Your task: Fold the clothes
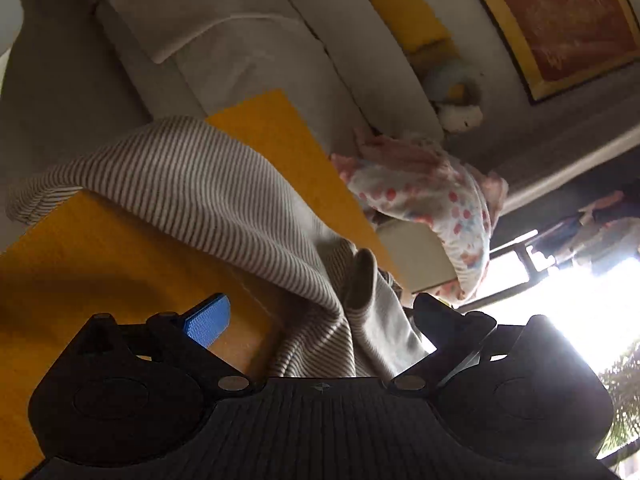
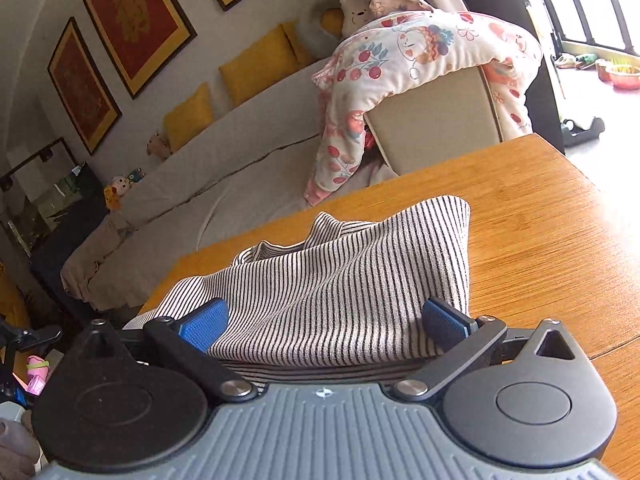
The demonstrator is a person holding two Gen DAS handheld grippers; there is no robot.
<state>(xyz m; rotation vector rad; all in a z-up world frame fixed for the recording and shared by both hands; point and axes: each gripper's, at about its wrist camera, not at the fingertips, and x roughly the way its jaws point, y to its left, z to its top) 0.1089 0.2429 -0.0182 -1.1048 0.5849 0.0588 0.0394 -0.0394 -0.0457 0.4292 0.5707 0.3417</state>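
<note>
A black-and-white striped garment (image 2: 336, 276) lies bunched on the wooden table (image 2: 532, 216). In the right wrist view my right gripper (image 2: 326, 320) is open, its blue pads (image 2: 204, 324) wide apart, with the striped cloth lying between them. In the left wrist view, which is tilted, the same striped garment (image 1: 208, 196) drapes over the table (image 1: 92, 264) and runs down between the fingers. My left gripper (image 1: 320, 316) is open; its blue left pad (image 1: 210, 320) is clear of the cloth, and the right finger is dark against the window glare.
A beige sofa (image 2: 224, 168) with yellow cushions (image 2: 256, 66) stands behind the table. A cherry-print blanket (image 2: 420, 56) hangs over a chair back (image 2: 436, 120) at the table's far edge. Framed pictures (image 2: 136, 20) hang on the wall. Bright windows are to the right.
</note>
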